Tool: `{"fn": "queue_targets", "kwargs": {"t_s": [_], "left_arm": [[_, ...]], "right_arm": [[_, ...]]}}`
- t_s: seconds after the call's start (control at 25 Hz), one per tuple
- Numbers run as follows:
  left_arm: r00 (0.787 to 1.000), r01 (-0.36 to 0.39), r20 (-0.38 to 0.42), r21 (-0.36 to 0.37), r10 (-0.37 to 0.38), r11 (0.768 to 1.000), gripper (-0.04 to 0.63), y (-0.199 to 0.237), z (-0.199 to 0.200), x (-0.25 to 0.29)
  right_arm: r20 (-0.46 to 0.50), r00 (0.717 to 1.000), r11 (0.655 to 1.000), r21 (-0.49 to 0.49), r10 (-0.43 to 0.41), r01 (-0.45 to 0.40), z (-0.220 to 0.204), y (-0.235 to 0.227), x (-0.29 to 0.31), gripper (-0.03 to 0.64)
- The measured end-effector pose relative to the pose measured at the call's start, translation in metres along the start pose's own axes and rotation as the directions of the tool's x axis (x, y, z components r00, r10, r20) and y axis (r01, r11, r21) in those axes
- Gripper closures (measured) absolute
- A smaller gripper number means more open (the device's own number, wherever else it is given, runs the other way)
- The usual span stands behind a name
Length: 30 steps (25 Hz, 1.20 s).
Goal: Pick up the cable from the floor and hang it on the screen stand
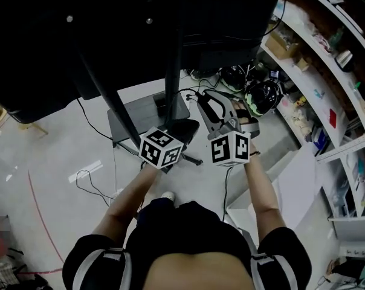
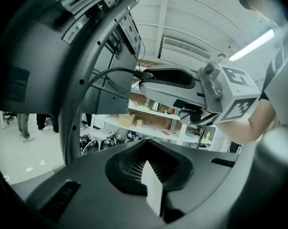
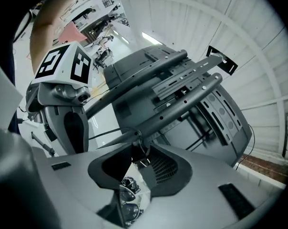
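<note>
- The right gripper [image 1: 203, 101] is clenched on the thin black cable [image 2: 111, 70], pinching it at the very tips; the left gripper [image 2: 151, 187] has its jaws pressed together, with nothing seen between them
- The cable is off the pale glossy floor [image 1: 61, 156]; in the left gripper view it leaves the right gripper's tips and arcs sideways to the tall dark metal screen stand [image 1: 173, 53], passing out of sight at its curved bracket arm [image 2: 79, 85]
- The hang, as I judge it, turns on this: the cable's long axis runs across from tips to stand; the stand lies just ahead and left of the right gripper; that hand carries, so the slack wants draping over a bracket
- Another thin cable loop [image 1: 86, 183] lies on the floor, well apart
</note>
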<state>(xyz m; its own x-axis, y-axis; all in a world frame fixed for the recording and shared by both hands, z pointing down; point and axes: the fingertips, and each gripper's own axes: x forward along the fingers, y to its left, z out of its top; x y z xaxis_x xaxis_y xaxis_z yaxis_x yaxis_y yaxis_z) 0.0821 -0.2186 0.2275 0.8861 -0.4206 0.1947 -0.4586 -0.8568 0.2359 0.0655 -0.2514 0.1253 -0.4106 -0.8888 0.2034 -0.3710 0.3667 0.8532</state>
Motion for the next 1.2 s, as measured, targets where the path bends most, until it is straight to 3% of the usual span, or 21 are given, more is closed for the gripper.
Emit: {"fn": "queue_targets", "kwargs": {"t_s": [0.52, 0.8, 1.2], "left_arm": [[0.992, -0.082, 0.114, 0.177, 0.062, 0.981, 0.589, 0.023, 0.105, -0.030], [0.985, -0.120, 0.155, 0.265, 0.080, 0.957, 0.589, 0.026, 0.171, -0.049], [0.980, -0.116, 0.195, 0.382, 0.042, 0.917, 0.589, 0.018, 0.270, -0.078]], "right_arm": [[0.178, 0.980, 0.996, 0.011, -0.087, 0.087, 0.080, -0.095, 0.024, 0.480], [0.229, 0.965, 0.992, 0.060, -0.125, 0.115, 0.116, -0.146, 0.024, 0.480], [0.321, 0.936, 0.986, 0.122, -0.147, 0.113, 0.170, -0.225, 0.019, 0.480]]}}
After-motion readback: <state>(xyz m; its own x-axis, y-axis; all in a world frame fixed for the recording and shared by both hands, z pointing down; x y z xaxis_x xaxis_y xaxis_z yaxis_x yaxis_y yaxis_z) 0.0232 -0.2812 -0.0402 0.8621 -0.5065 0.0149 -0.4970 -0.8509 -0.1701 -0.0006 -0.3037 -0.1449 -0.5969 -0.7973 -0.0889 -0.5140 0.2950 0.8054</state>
